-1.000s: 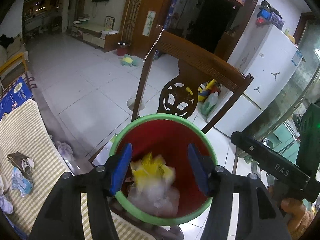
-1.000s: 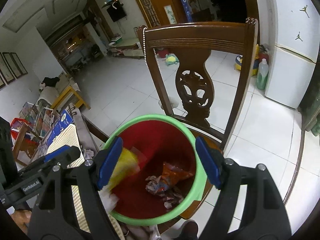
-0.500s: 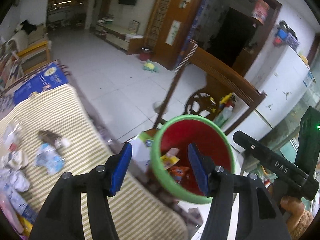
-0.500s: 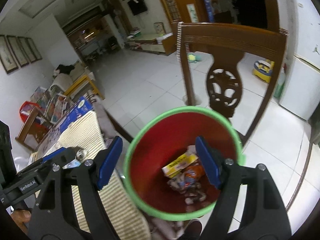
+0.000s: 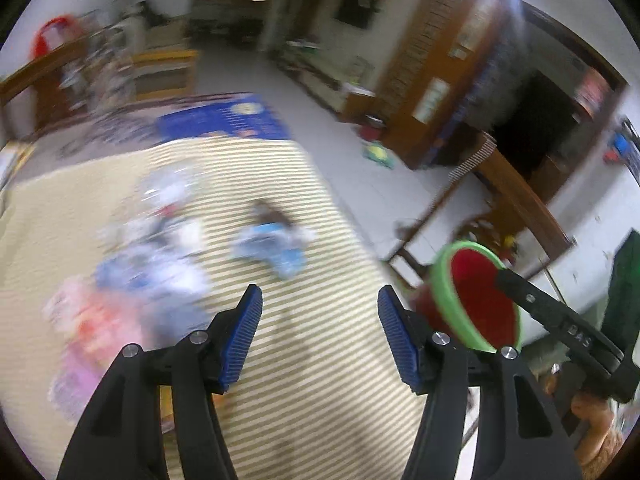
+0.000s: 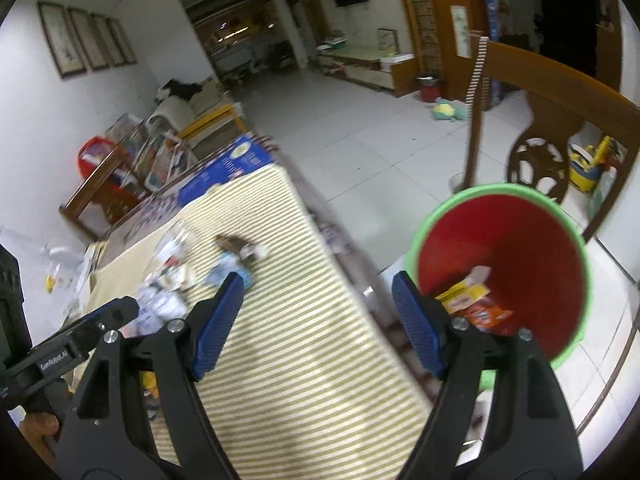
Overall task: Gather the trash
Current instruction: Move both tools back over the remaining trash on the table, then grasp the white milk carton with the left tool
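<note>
- Striped yellow-and-white woven cloth (image 6: pixel 304 360) is seen covering the table, its long edge beside open white tiled floor (image 6: pixel 360 132).
- Crumpled wrappers and scraps (image 5: pixel 272 244) are scattered, blurred, on the cloth.
- A round red bin with a green rim (image 6: pixel 520 248) stands past the table edge, holding a yellow carton and orange packets.
- The left gripper (image 5: pixel 320 316) is opening, nothing between its ribbed blue pads (image 5: pixel 244 336).
- The right gripper (image 6: pixel 316 312) is spread, empty.
- A carved dark wooden chair (image 6: pixel 560 92) stands behind the bin.

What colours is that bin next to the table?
The bin is red inside with a green rim, clearest in the right wrist view.
</note>
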`<state>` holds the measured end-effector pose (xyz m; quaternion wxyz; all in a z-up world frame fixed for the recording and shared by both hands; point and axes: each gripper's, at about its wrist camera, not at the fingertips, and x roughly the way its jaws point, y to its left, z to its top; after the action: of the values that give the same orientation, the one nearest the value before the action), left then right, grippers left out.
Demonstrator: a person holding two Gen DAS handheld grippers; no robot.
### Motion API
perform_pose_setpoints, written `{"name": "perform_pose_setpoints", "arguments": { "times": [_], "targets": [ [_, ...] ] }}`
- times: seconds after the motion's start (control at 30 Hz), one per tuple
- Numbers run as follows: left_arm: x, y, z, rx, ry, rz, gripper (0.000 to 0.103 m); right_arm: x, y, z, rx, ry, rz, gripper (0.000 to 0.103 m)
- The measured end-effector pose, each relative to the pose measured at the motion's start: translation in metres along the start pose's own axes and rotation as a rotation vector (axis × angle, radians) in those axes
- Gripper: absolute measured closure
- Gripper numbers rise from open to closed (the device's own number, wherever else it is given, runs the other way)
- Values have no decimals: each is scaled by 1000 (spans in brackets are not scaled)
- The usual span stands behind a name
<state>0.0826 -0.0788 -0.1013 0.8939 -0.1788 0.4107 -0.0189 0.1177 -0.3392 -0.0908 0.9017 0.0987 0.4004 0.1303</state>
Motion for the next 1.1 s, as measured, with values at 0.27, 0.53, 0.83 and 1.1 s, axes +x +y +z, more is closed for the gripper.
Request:
{"name": "perform_pose_setpoints", "arguments": {
  "times": [0.27, 0.53, 0.83, 1.1],
  "targets": [
    [-41, 143, -38, -336, 20, 236, 43, 14, 78, -29, -82, 53, 69, 28],
    [-6, 198, -77, -511, 231, 165, 41, 21, 118, -44, -103, 72, 89, 27],
    [36, 201, -84, -532, 343, 61, 40, 23, 137, -50, -113, 78, 71, 26],
    [36, 218, -53, -402, 298, 96, 57, 33, 150, -48, -119, 89, 70, 26]
  ]
}}
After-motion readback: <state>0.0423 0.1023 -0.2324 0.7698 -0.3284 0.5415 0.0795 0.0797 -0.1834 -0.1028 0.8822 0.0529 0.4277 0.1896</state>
